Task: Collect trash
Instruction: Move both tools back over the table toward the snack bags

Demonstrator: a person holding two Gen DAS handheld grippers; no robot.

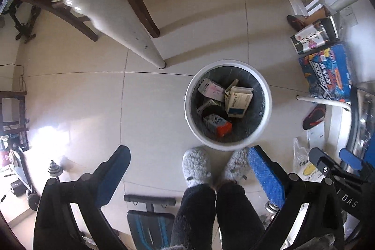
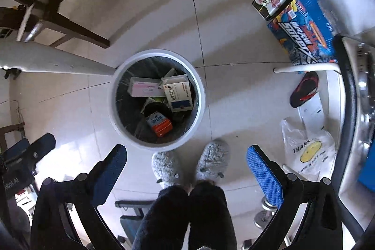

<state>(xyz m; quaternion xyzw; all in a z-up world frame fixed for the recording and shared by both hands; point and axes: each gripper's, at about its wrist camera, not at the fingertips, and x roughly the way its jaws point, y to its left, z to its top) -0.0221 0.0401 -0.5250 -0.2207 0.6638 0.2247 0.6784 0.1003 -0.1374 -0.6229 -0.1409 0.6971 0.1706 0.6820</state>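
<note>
White-rimmed bin (image 1: 228, 147) on the tiled floor — cartons (image 1: 238, 98) inside; above it, left tool (image 1: 189, 177) and right tool (image 2: 187, 176) both released, empty.

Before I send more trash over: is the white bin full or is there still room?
Still room. The white bin holds only a few small boxes lying low on its dark liner, well below the rim.
</note>
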